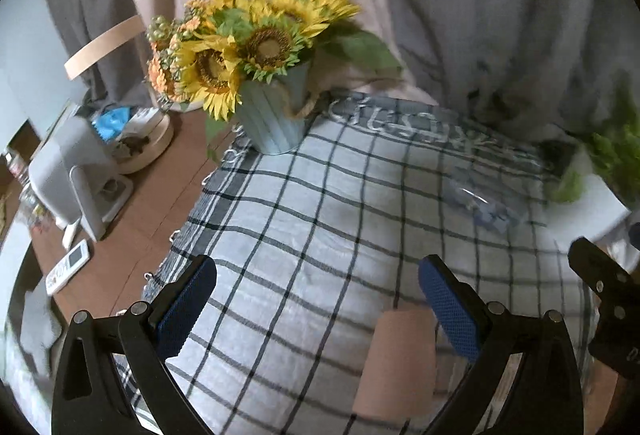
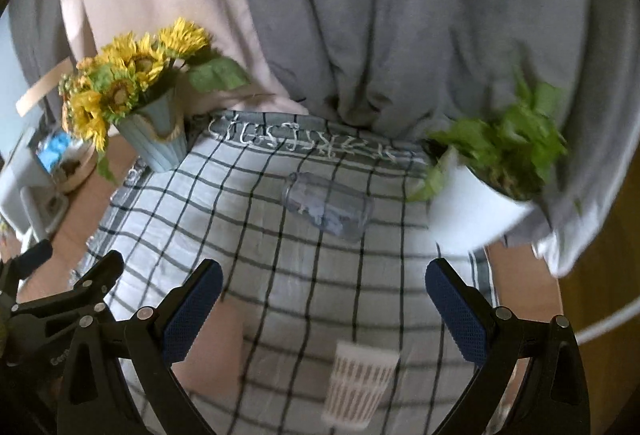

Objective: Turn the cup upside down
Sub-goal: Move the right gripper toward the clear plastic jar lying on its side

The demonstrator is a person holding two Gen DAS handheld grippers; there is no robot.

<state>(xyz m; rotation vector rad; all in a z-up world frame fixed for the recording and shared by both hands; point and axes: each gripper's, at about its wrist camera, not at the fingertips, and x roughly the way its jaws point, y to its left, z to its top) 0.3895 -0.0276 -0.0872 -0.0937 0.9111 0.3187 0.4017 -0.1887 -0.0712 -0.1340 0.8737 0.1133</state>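
**Cup near front edge, both claws spread wide, nothing gripped**

Paper cup (image 2: 362,383) w/ brown dashed pattern stands on the checked cloth (image 2: 280,255), wide end up, narrow end down — i.e. upright, not flipped yet. It sits low in the right wrist view, between the right gripper (image 2: 324,315) fingers but nearer the cam than the tips; no contact visible. The left wrist view shows a blurry tan shape just beside the left gripper (image 1: 316,311)'s right pad; prob the same cup, can't confirm. Both claws are released, jaws far apart, holding nothing.

Risks, judged from the layout:

- Thin paper wall: too hard a squeeze would likely crush or ovalise it, and it could pop out mid-turn.
- Cup is light and empty-looking; a finger nudging it before closing could tip it or skid it on the cloth.
- The cloth is loose over the table, so dragging could bunch it and topple the cup.
- Clear plastic bottle (image 2: 326,207) lies on its side further back; a wide swing during the flip could send it rolling.
- White planter w/ green leaves (image 2: 476,211) is at rear right, sunflower pot (image 2: 156,143) at rear left; both well apart from the cup, low risk.
- The 2 grippers are close together, so they may clash if both go in.
- Frames are motion-blurred, so the exact cup-to-pad gap is hard to read.
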